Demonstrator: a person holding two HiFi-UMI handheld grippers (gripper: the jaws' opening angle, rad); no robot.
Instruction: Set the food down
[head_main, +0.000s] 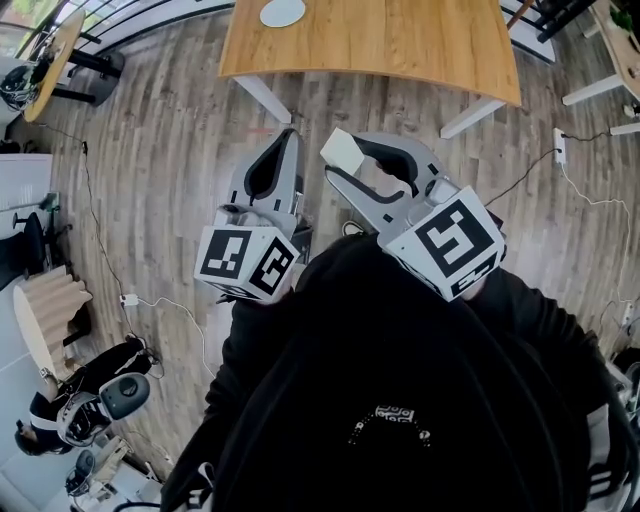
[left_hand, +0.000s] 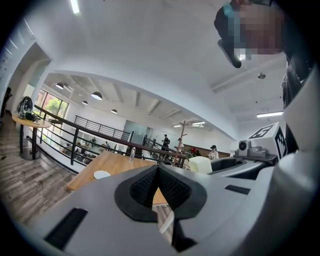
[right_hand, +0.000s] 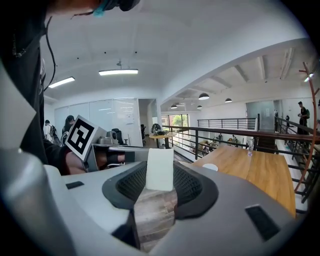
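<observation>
The right gripper (head_main: 340, 158) is clamping the pale food block (right_hand: 160, 169) between its jaws, short of the far wooden table (head_main: 400, 45), while the left gripper (head_main: 290, 138) is riding alongside, closed on nothing.

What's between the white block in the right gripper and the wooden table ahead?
Nothing but bare plank floor lies between the white block and the wooden table; the head view shows it.

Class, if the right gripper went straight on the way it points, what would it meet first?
The right gripper, holding the pale block, would probably meet the wooden table near its front left corner; depth is unclear.
</observation>
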